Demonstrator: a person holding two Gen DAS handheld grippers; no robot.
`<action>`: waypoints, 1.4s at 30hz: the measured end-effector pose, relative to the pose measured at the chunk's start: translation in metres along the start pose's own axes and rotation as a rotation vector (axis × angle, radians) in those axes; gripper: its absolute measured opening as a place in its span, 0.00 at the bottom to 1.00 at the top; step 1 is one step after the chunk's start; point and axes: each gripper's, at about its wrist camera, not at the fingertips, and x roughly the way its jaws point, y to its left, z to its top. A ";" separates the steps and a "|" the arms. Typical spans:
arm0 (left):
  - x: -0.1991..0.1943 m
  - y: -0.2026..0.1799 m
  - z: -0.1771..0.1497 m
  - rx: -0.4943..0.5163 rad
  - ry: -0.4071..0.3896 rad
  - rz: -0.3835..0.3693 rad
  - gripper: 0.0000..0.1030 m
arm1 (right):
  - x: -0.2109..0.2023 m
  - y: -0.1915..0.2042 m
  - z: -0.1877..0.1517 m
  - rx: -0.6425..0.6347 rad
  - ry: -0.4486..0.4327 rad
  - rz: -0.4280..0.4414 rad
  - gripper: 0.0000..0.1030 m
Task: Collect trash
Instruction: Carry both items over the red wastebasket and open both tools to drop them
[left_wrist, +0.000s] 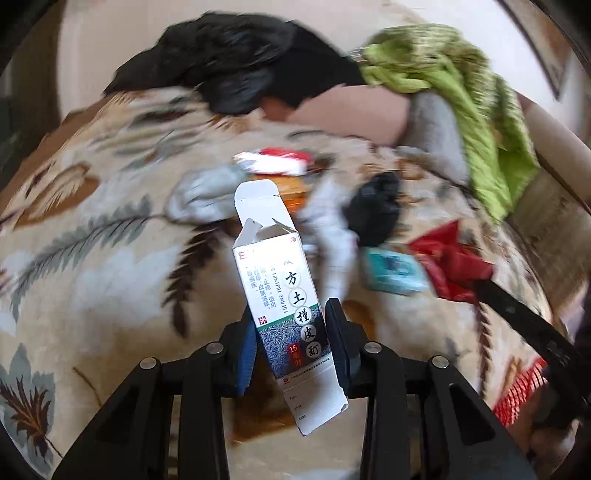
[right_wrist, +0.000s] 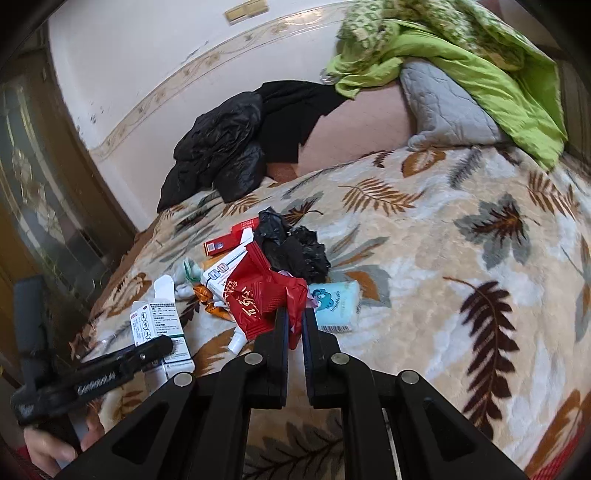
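The left gripper (left_wrist: 291, 325) pinches a white box (left_wrist: 286, 295), top flap open. The right gripper (right_wrist: 294, 321) pinches a red wrapper (right_wrist: 266, 295) at the pile's near edge; open blanket (right_wrist: 461, 288) lies to its right.

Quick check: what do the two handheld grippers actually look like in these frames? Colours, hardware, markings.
Both are matte black plastic. The left gripper and right gripper have angular linkage arms with round silver pivot pins and blue pads inside the jaws. In the right wrist view, the left unit shows white lettering along its side, unreadable, and a grey handle gripped by a bare hand.
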 end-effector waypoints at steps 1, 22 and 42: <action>-0.004 -0.011 0.000 0.027 -0.006 -0.028 0.33 | -0.009 -0.005 -0.001 0.020 -0.011 0.003 0.07; -0.020 -0.359 -0.085 0.600 0.212 -0.631 0.33 | -0.286 -0.211 -0.087 0.290 -0.155 -0.556 0.07; -0.026 -0.333 -0.062 0.522 0.140 -0.431 0.57 | -0.259 -0.213 -0.051 0.240 -0.168 -0.347 0.43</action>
